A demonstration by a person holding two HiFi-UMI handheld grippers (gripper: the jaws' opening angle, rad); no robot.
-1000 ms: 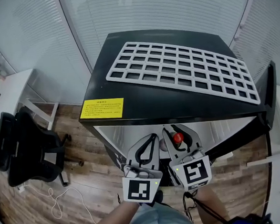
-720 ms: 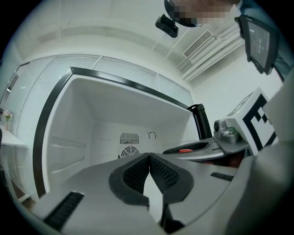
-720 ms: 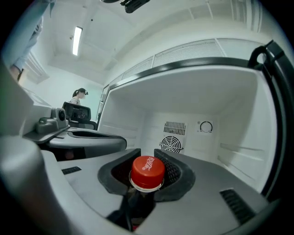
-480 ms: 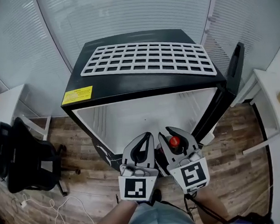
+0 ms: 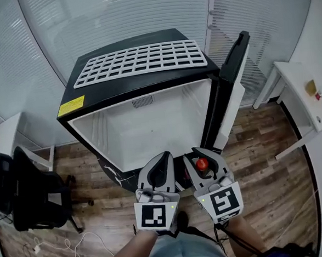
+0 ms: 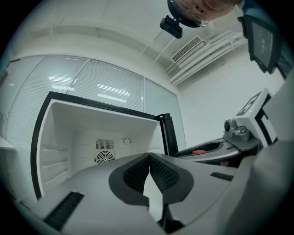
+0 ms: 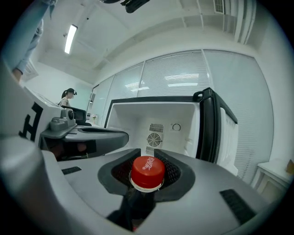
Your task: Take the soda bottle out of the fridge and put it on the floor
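Right gripper view: right gripper clamps the neck of the soda bottle, long axis vertical, cap upward; left gripper closed, empty.

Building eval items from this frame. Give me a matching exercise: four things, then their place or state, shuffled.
Things
1. soda bottle
2. left gripper
3. fridge door
4. white rack

Place or state
A. lies on top of the fridge
B. stands open
C. shut, nothing in it
D. held in the right gripper

Pairs: 1-D, 2-C, 3-B, 4-A
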